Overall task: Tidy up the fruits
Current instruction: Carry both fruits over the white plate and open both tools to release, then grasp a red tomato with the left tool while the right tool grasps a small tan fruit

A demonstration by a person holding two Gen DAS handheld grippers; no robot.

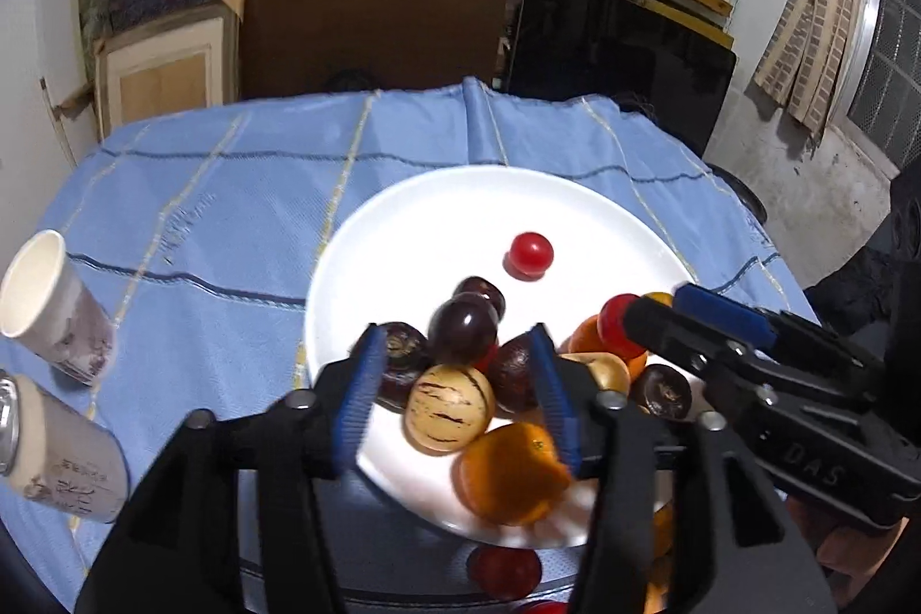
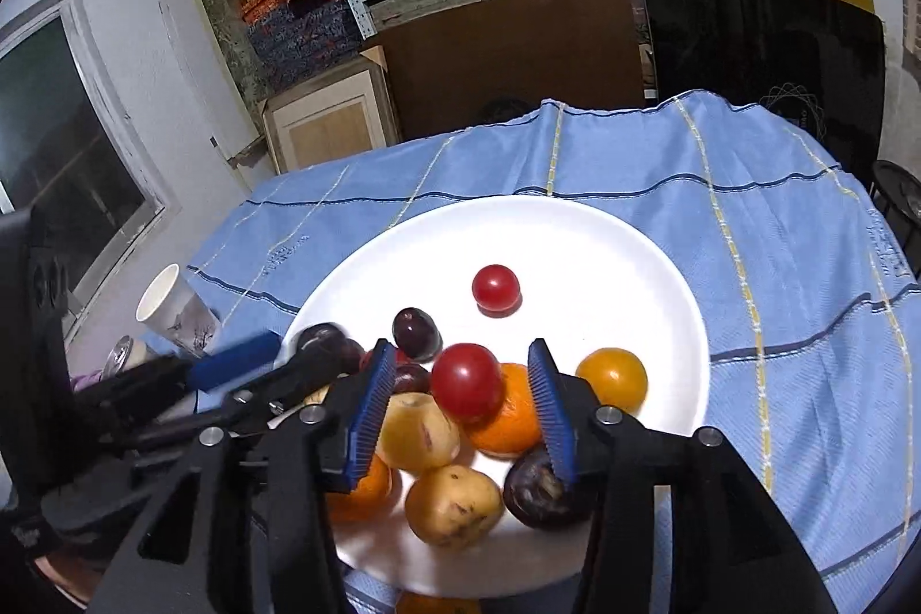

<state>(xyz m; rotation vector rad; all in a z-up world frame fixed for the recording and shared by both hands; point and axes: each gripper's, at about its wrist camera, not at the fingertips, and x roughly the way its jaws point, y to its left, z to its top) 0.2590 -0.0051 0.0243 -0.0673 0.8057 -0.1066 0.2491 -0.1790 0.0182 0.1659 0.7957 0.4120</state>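
Up close, left gripper (image 1: 457,346) with jaws half apart, gripping nothing, dark plum (image 1: 463,326) loose between the pads; right gripper (image 2: 460,352) likewise part-open around a red tomato (image 2: 466,381), no contact showing. Fruit heaped at six o'clock on the white plate (image 1: 403,194), one lone cherry tomato (image 1: 529,255) near centre. Risk: round fruit rolling off the heap, orange (image 1: 512,473) hard by the near rim and probably first over if nudged. Both grippers crowded over the same heap, clash possible. Open room at twelve o'clock: bare plate, then blue tablecloth (image 1: 230,211). Paper cup (image 1: 46,297) at nine, easily toppled.
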